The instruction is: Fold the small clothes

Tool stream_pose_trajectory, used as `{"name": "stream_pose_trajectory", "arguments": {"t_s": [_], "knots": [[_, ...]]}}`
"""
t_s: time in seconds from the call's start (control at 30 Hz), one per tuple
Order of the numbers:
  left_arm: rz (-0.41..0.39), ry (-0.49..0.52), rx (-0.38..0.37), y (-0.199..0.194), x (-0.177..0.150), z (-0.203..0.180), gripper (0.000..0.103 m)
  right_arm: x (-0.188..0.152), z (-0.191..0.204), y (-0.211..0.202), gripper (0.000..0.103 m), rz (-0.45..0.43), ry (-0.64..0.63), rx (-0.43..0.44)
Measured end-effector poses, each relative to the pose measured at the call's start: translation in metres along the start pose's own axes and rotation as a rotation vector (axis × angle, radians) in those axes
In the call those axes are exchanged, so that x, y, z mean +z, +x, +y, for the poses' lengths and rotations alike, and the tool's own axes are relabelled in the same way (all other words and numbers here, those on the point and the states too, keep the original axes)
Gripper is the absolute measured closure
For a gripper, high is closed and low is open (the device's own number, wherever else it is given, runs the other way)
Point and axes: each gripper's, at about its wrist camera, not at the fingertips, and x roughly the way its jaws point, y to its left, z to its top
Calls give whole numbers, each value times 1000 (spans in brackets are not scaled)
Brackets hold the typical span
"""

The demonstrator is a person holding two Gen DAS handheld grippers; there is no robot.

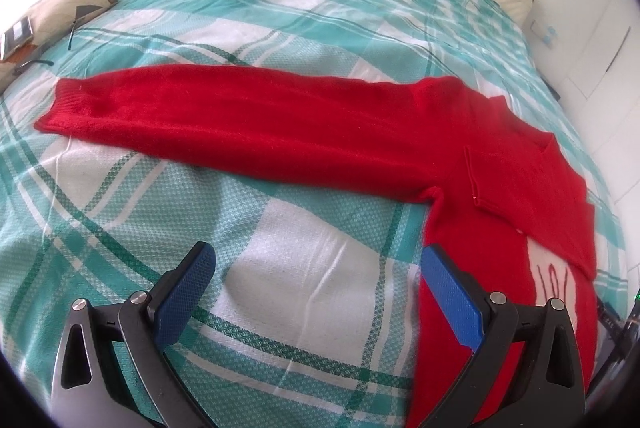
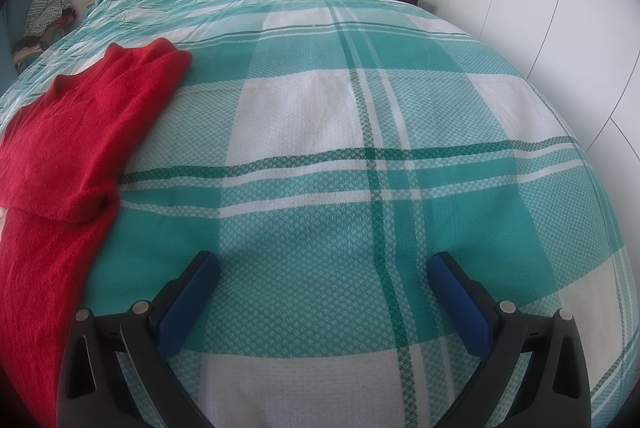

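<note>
Both of my tools hang empty: my left hand-held gripper [image 1: 316, 268] has its blue pads spread wide above the bed [image 1: 280, 268], its right pad over the edge of the red sweater [image 1: 460, 156]. My right hand-held gripper [image 2: 322, 276] is also spread apart, over bare plaid cover, the sweater lying off to its left. One sleeve [image 1: 200, 108] stretches out flat leftward; the other is folded across the body.
</note>
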Motion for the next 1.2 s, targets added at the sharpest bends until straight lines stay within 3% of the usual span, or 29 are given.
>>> {"name": "stream_pose_trajectory", "arguments": {"t_s": [1.2], "knots": [[4,14,-7,2,-5,-7,0,0,0,0,0,0,0,0]]}}
